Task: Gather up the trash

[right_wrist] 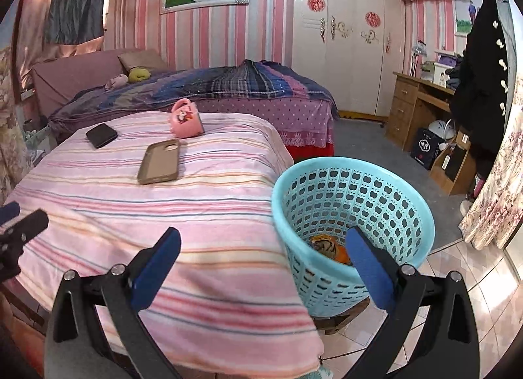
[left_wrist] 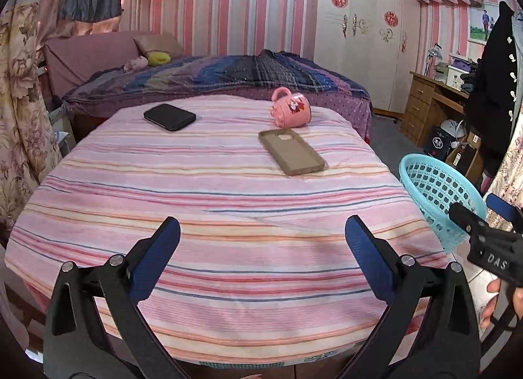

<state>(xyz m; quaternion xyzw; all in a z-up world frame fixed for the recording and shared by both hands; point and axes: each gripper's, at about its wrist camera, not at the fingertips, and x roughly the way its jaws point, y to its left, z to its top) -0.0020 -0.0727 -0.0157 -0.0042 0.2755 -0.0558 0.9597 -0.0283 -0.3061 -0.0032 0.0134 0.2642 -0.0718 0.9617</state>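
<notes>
Both grippers hang over the near edge of a table covered with a pink striped cloth point(left_wrist: 228, 215), and neither one grips anything. The left gripper point(left_wrist: 261, 248) has its blue-padded fingers point(left_wrist: 153, 258) spread wide over bare cloth. The right gripper point(right_wrist: 263, 249) is spread just as wide, one finger over the cloth's right edge and the other in front of the basket.

That blue basket point(right_wrist: 405, 196) stands just beside the table's right side, on a low stand over the tiled floor, its rim tilted a little toward the table. Down in its bottom lies the trash: an orange wrapper point(right_wrist: 327, 246), crumpled, partly hidden behind the right gripper's finger. From the left wrist view only part of the basket point(left_wrist: 434, 189) shows at the right edge, with the right gripper point(left_wrist: 483, 225) in front of it.

On the far half of the table three things lie apart from each other. A pink mug point(left_wrist: 291, 107) is tipped on its side near the far edge, handle up. Just nearer than the mug lies a brownish phone case point(left_wrist: 291, 151), flat, its hollow side up. Off to the far left sits a black wallet point(left_wrist: 170, 116), closed and flat.

Beyond the table is a bed point(left_wrist: 228, 75) with a dark plaid blanket, and a white wardrobe point(right_wrist: 346, 45) stands against the far wall.
</notes>
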